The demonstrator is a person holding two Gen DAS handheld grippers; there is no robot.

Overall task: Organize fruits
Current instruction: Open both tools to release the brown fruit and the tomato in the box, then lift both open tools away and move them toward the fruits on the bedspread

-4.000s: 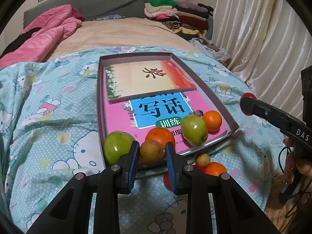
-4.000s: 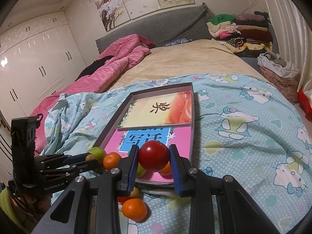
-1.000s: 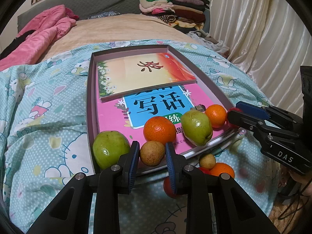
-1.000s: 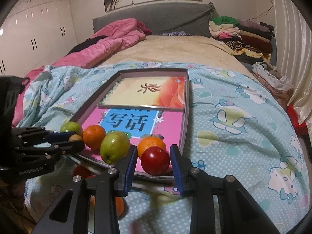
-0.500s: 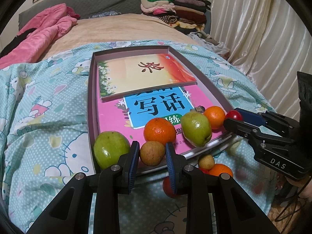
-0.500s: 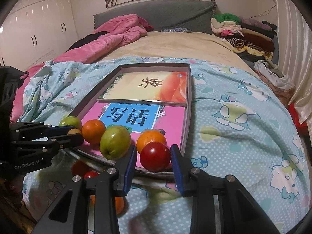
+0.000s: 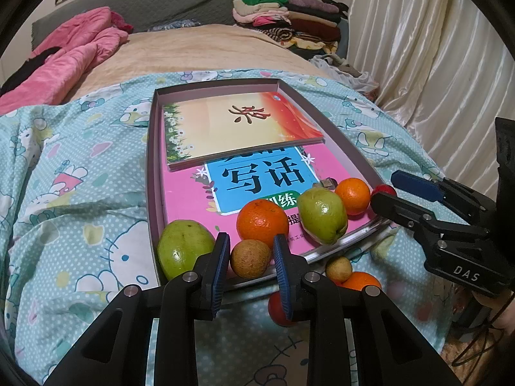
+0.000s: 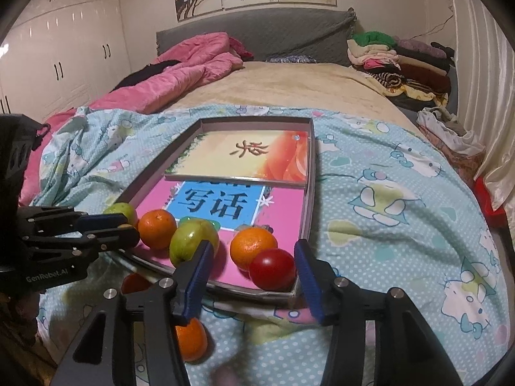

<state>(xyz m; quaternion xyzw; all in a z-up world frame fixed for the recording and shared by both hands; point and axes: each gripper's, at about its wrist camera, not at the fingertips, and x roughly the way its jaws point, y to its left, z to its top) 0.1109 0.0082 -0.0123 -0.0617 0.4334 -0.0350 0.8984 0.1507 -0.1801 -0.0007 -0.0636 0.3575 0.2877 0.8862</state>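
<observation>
Releasing the red fruit [image 8: 272, 269] at the tray [image 8: 307, 193] corner: right gripper [image 8: 254, 276] jaws have just been opening, pads clear of it. I'd back out straight, no nudge. Left gripper [image 7: 251, 267] is clamped on the brown fruit [image 7: 251, 258] at the tray's near edge; set it beside the orange [image 7: 262, 222].

The bed [image 8: 289, 90] is covered near its foot by a blue cartoon-print quilt [image 8: 386, 212]. A shallow tray [image 7: 153, 173] is set on the quilt, its near end at the foot edge. Loose fruit is left on the quilt just beside the tray's near edge: an orange [image 7: 362, 281], a small brown fruit [image 7: 338, 268] touching it, and a red fruit [image 7: 278, 310]. A pink duvet [image 8: 180, 77] is heaped along the left side, and folded clothes [image 8: 396, 61] are stacked at the far right corner.
</observation>
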